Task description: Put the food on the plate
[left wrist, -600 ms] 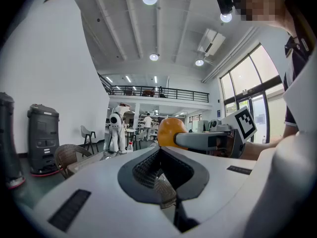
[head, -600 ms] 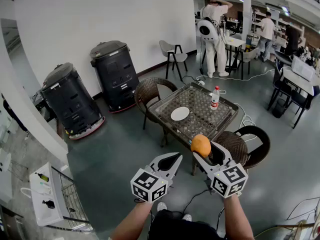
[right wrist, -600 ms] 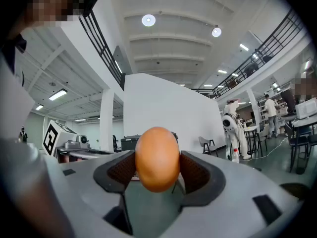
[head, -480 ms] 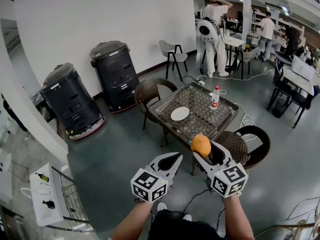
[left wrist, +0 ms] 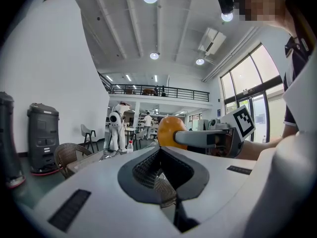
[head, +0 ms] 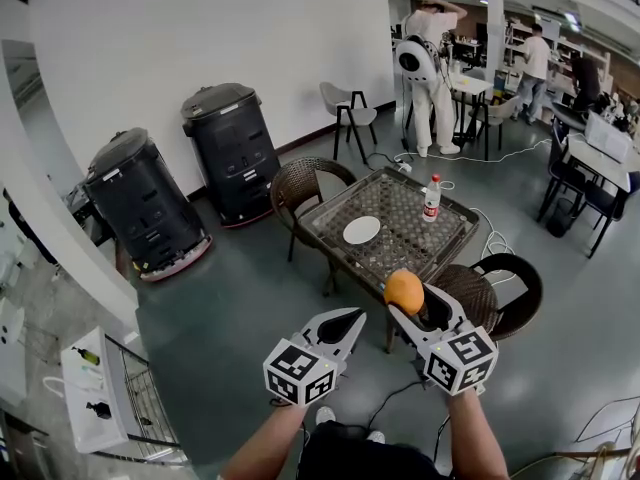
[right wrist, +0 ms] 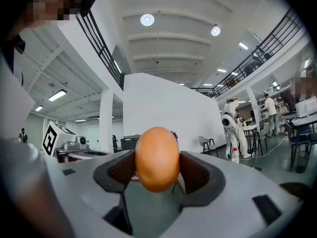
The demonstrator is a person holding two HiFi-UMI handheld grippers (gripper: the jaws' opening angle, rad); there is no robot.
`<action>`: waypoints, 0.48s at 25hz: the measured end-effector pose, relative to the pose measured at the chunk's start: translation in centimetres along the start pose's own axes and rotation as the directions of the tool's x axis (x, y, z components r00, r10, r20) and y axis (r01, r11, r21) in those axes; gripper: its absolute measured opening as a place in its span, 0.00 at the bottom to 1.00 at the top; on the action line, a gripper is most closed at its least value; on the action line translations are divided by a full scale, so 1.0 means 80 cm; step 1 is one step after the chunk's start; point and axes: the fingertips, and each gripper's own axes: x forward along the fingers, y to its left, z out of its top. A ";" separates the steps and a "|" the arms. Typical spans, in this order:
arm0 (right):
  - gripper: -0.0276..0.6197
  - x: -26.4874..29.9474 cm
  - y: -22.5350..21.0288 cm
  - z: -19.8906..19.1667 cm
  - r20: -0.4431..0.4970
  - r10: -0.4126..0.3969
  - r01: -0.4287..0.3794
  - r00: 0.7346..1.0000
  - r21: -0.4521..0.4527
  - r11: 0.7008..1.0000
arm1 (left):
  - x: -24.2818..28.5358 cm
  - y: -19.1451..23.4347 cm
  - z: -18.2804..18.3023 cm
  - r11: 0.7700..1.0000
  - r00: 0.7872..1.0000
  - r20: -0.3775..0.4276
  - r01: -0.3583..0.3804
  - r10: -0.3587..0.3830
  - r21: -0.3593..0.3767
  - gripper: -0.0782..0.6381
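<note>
Observer: Right tool (head: 412, 306) is gripping the orange (right wrist: 157, 157). Both pads are pressing on its sides, and the jaws are standing wide round it.
Recorder: Noting. Where is the orange sitting?
Observer: It is hanging in the air, short of the tabletop's (head: 400, 246) near edge and well apart from the plate (head: 361, 230).
Recorder: Plate position?
Observer: The white plate is lying flat toward the tabletop's left half. A bottle (head: 431, 197) is standing upright near the far right side. A wicker chair (head: 478, 293) is standing at the near edge.
Recorder: Left tool (head: 345, 325)?
Observer: Its jaws are meeting at the tips and holding nothing. It is floating just beside the right tool, and both are pointing toward the tabletop.
</note>
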 end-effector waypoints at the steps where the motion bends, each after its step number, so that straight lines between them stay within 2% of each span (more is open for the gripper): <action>1: 0.48 0.001 -0.001 -0.001 -0.001 0.001 -0.001 1.000 0.002 1.000 | 0.001 0.000 -0.001 1.000 1.000 -0.002 0.000 0.000 -0.001 0.12; 12: 0.48 0.000 -0.016 -0.007 -0.006 0.019 -0.019 1.000 0.017 1.000 | 0.013 0.000 -0.005 1.000 1.000 -0.015 -0.011 0.011 0.002 0.12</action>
